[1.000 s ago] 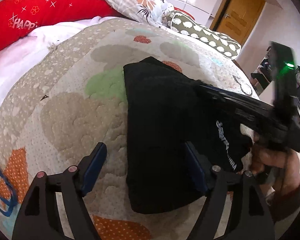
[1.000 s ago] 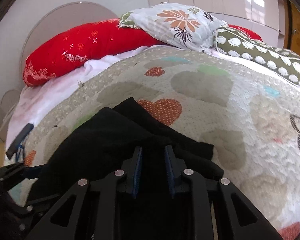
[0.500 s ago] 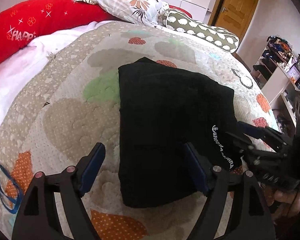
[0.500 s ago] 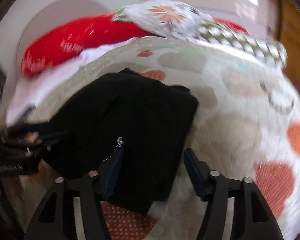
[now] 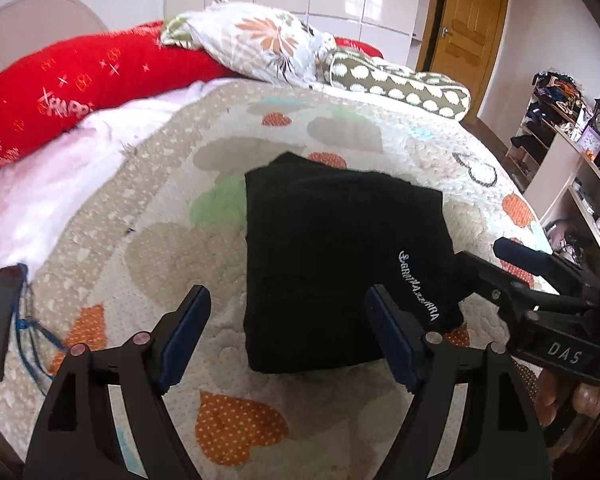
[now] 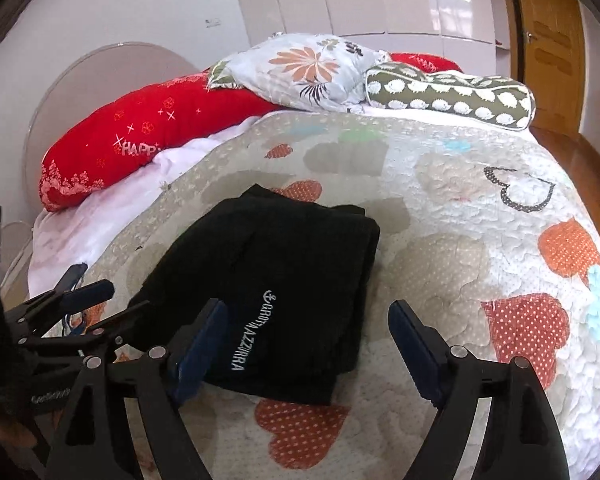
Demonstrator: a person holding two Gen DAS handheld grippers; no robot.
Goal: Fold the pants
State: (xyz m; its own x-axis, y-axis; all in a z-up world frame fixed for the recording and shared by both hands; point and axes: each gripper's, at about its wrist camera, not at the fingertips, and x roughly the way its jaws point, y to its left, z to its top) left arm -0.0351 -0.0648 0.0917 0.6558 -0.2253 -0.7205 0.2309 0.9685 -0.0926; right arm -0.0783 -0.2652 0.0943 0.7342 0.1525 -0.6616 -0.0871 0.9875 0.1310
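The black pants [image 5: 340, 256] lie folded into a compact rectangle on the quilted bed, with white lettering near their near right edge; they also show in the right wrist view [image 6: 268, 288]. My left gripper [image 5: 288, 340] is open and empty, held just above the fold's near edge. My right gripper [image 6: 312, 344] is open and empty, above the pants' near right corner. The right gripper also shows in the left wrist view [image 5: 516, 264] at the right of the pants. The left gripper shows in the right wrist view [image 6: 84, 300] at the far left.
The heart-patterned quilt [image 6: 480, 248] covers the bed. A red pillow [image 5: 80, 88], a floral pillow [image 5: 260, 44] and a dotted green bolster [image 5: 400, 84] lie at the head. A dark flat object with a blue cord [image 5: 4, 320] lies at the left edge. Shelves [image 5: 568, 132] stand right.
My right gripper let go of the pants, opened and drew back to the near right. The pants now lie flat, folded. My left gripper stayed open and rose slightly.
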